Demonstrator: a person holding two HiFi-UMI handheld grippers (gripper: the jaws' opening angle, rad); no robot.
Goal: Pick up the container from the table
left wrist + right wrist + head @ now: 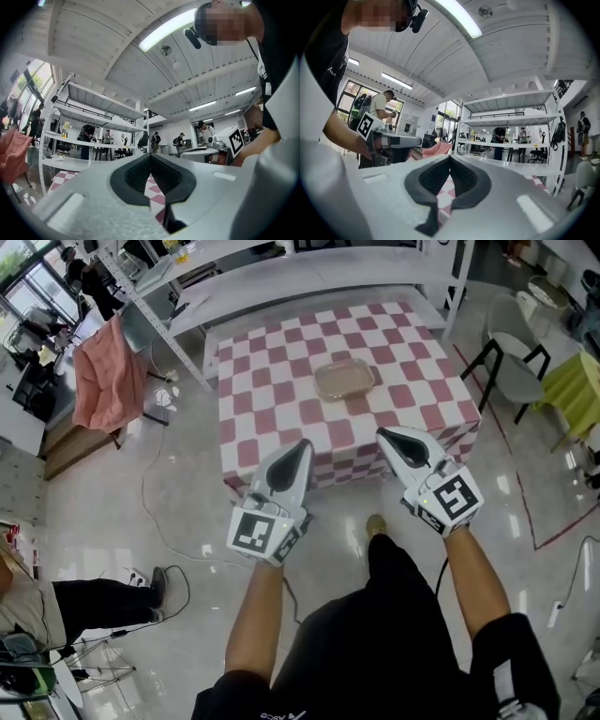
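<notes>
Near the table (253,409) edge with left gripper (302,446) and right gripper (383,434) pinched shut, empty. Could just shove the container (343,379) farther away if not opened first.

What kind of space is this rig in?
Likely an open lab or workshop, not a home: white metal shelving behind the checkered table, a loose cable across the polished floor, strip lights overhead.

The container (344,379) looks like clear, glossy plastic, set on a matt checked tablecloth (272,427). The floor (94,512) is polished and reflective. The left gripper (302,444) and right gripper (382,433) have matt pale plastic shells and black ribbed pads (136,174). At ten o'clock hangs soft pink cloth (105,376).
</notes>
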